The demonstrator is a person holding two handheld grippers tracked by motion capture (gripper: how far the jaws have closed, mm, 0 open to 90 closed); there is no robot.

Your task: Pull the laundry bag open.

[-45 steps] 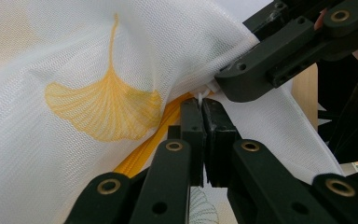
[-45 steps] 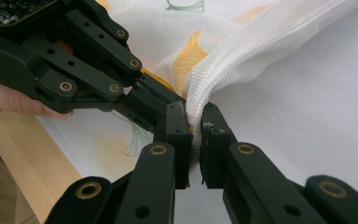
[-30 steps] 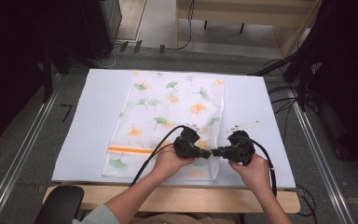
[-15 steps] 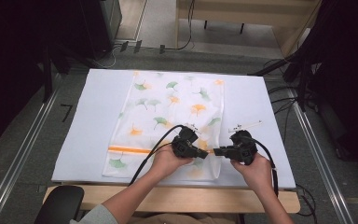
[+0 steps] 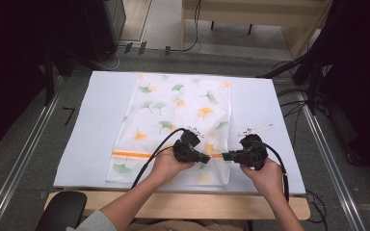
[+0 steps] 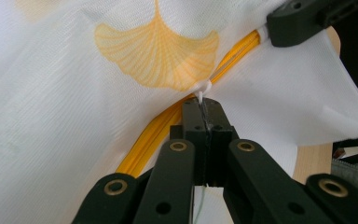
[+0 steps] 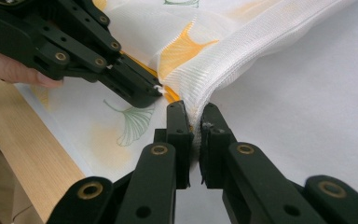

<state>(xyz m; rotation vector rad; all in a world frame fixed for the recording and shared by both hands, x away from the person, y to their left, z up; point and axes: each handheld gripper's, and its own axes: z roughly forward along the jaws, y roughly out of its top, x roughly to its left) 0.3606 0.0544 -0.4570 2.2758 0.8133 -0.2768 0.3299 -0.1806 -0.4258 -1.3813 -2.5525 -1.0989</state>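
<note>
While pinching zipper pull (image 6: 204,88), left tool (image 6: 202,105); right tool (image 7: 196,114) gripping mesh bag's (image 5: 183,103) edge.

From above, even overhead light falls on my white tabletop (image 5: 96,120), which reads bright and slightly washed out, while the room around it sinks into near black. Shadows under my hands are faint and soft. The high view is mildly soft throughout, with fine detail smeared. In my left gripper view, my black jaws are sharp at the tips and the mesh bag (image 6: 74,107) behind blurs toward the upper corners. In my right gripper view, the white mesh weave is crisp; the bare tabletop beside it is pale and nearly featureless.
</note>
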